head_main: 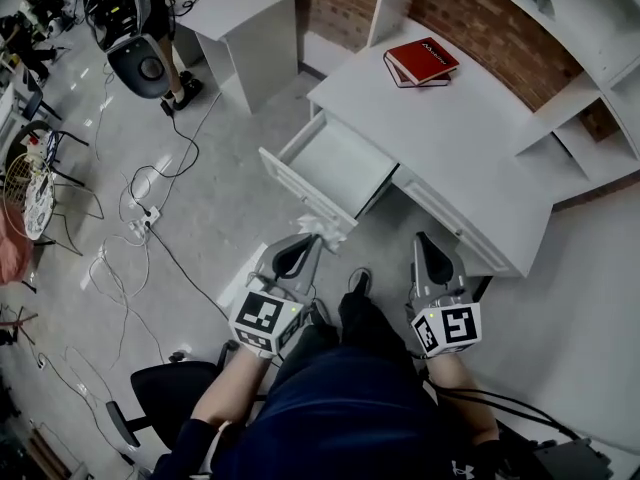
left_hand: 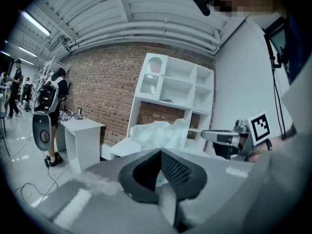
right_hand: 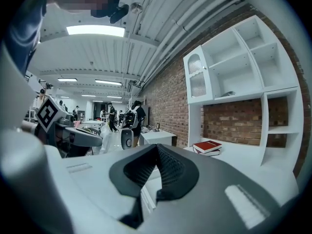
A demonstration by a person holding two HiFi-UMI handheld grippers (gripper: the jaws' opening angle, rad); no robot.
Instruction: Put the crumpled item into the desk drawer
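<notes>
While we hold the crumpled item pinched in the left gripper | right gripper jaws together, empty | next: reach over open drawer, let go

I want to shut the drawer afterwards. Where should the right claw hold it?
Probably the drawer front, at its top edge, from above, one jaw inside, one outside: the panel stands upright, no handle visible. Keep clear of the left claw, shut on the crumpled item.
</notes>
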